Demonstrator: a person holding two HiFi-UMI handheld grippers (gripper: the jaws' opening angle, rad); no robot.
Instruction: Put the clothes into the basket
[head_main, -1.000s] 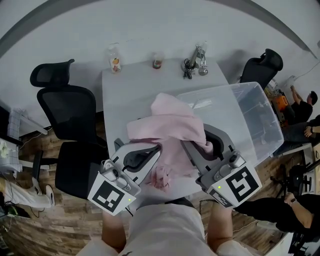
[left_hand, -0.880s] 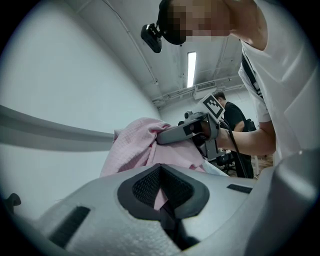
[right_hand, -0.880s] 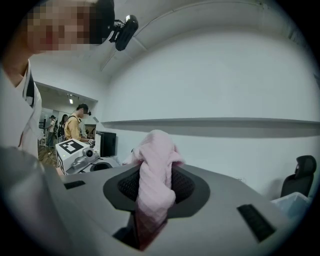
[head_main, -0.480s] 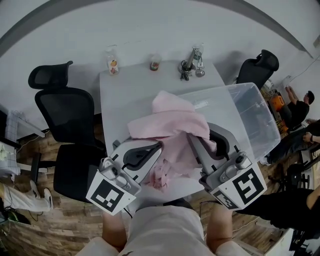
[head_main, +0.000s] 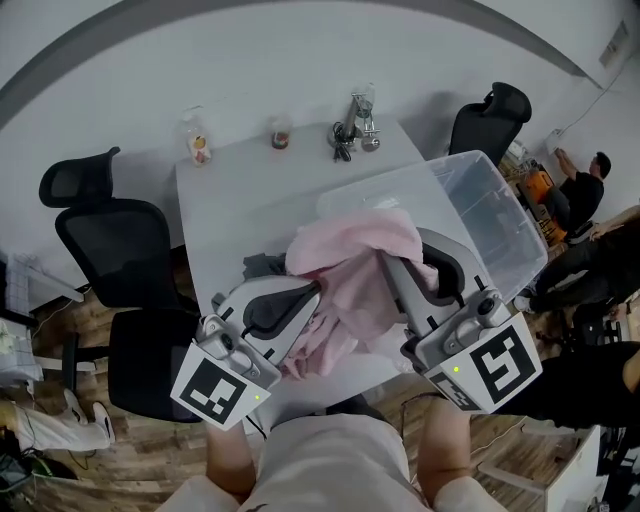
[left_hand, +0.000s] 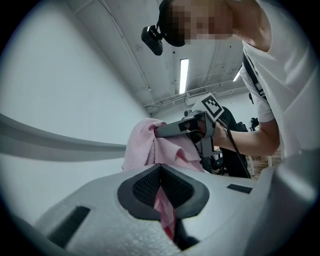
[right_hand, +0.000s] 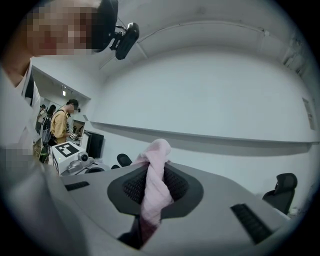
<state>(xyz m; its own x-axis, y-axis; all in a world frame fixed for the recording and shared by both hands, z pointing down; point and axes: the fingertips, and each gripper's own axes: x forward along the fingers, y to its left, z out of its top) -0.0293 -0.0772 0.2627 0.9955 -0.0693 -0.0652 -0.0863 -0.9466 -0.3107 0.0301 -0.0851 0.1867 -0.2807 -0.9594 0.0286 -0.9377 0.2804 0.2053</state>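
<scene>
lifting the pink garment (head_main: 345, 250) clear, my left gripper (head_main: 312, 295) and right gripper (head_main: 388, 268) both pinching it, right jaws just tightened; next i'd swing it over the basket (head_main: 500, 225) rim and release.

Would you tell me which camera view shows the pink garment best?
The head view: it alone shows most of the pink garment, spread wide. The left gripper view shows a bunch and a pinched strip; the right gripper view only a twisted fold.
</scene>
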